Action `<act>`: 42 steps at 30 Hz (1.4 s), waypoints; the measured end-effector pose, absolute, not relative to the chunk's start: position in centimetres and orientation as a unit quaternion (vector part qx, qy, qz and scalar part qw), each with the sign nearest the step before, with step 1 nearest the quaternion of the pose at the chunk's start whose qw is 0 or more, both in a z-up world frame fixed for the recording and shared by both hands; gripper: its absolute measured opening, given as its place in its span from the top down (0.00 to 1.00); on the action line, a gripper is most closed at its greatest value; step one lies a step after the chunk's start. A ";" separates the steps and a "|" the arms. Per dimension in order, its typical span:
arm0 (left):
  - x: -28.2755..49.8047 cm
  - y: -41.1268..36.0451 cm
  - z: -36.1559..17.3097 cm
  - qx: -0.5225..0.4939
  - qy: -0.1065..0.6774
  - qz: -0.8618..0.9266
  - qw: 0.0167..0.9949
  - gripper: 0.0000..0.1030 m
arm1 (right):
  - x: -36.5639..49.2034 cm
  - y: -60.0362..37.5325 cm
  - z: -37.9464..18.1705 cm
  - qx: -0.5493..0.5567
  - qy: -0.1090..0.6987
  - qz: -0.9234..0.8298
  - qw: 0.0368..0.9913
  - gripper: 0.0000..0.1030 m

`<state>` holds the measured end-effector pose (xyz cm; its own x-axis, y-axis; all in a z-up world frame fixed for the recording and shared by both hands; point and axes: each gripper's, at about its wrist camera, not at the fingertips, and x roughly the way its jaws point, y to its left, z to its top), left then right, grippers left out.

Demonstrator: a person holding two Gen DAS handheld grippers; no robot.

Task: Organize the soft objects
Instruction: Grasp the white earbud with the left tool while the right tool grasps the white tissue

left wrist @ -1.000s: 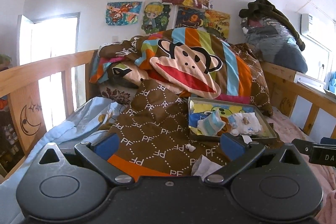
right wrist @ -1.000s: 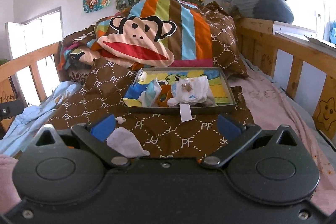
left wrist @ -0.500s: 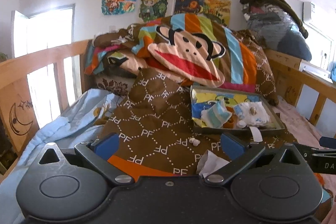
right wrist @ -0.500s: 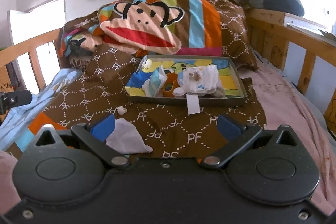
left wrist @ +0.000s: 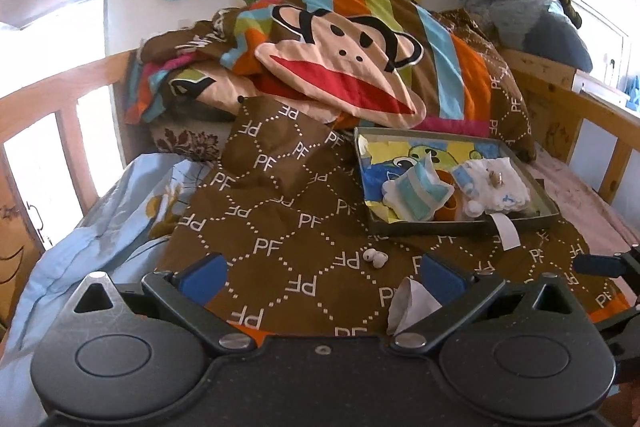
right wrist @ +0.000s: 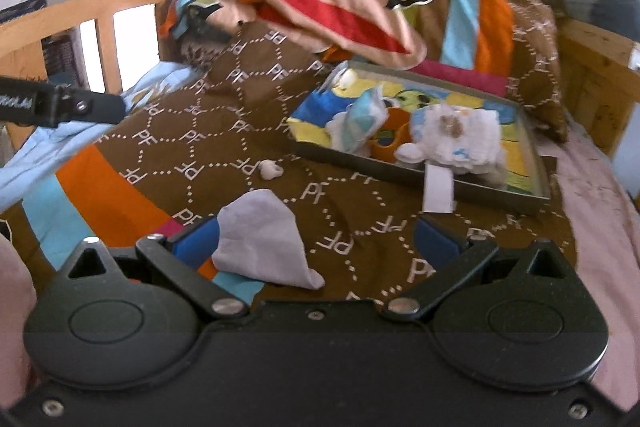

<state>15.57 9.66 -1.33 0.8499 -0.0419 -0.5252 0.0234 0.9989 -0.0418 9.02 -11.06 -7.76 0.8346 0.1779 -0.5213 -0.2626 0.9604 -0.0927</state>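
Observation:
A shallow grey tray (left wrist: 532,223) (right wrist: 536,163) with a cartoon lining lies on the brown PF quilt (left wrist: 280,211) and holds a blue-striped soft item (left wrist: 416,193) (right wrist: 360,119) and a white fluffy item (left wrist: 494,183) (right wrist: 460,139). A pale grey cloth (right wrist: 260,239) (left wrist: 412,303) lies on the quilt in front of the tray, just ahead of both grippers. A small white object (left wrist: 376,259) (right wrist: 270,169) lies between cloth and tray. My left gripper (left wrist: 320,271) and my right gripper (right wrist: 316,239) are both open and empty.
A monkey-face quilt pile (left wrist: 344,75) rises behind the tray. Wooden bed rails (left wrist: 60,95) (right wrist: 592,43) run along both sides. A light blue sheet (left wrist: 100,219) lies at the left and a pink sheet (right wrist: 600,195) at the right.
Both grippers have dropped and moved in toward the quilt. The right view has swung left and tilted, so the grey cloth now lies between its fingers. Jaws stay open.

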 end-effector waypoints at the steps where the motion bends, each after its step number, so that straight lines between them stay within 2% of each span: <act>1: 16.2 9.6 -1.6 -0.017 0.276 -0.021 0.961 0.01 | 9.4 -11.0 -8.0 -0.083 0.265 0.122 0.953 0.00; 13: 24.6 8.2 -6.6 -0.013 0.321 -0.160 0.933 0.01 | 14.0 -8.2 -13.4 -0.113 0.293 0.193 0.930 0.00; 20: 30.4 7.0 -10.1 -0.019 0.353 -0.194 0.915 0.01 | 15.4 -8.8 -14.5 -0.093 0.305 0.205 0.925 0.02; 24: 32.2 7.0 -11.7 -0.022 0.374 -0.204 0.905 0.03 | 15.9 -9.0 -15.4 -0.092 0.310 0.215 0.922 0.14; 29: 33.5 6.7 -13.1 -0.020 0.385 -0.223 0.895 0.09 | 16.5 -9.0 -16.2 -0.083 0.322 0.225 0.916 0.37; 31: 33.8 6.5 -13.5 -0.017 0.387 -0.229 0.893 0.17 | 16.7 -9.0 -16.3 -0.079 0.325 0.227 0.915 0.39; 33: 34.2 6.5 -13.9 -0.016 0.389 -0.230 0.892 0.22 | 16.7 -9.0 -16.2 -0.077 0.324 0.229 0.915 0.46; 35: 34.3 6.5 -14.2 -0.018 0.388 -0.227 0.893 0.29 | 16.5 -9.0 -16.2 -0.073 0.320 0.233 0.915 0.58; 36: 34.4 6.5 -14.2 -0.020 0.387 -0.224 0.894 0.35 | 16.4 -9.0 -16.1 -0.074 0.317 0.233 0.916 0.63; 37: 34.4 6.6 -14.3 -0.020 0.386 -0.220 0.896 0.43 | 16.3 -8.9 -16.1 -0.075 0.316 0.234 0.916 0.71; 42: 34.2 7.2 -14.3 -0.027 0.387 -0.213 0.897 0.58 | 16.1 -8.9 -15.8 -0.075 0.313 0.236 0.917 0.82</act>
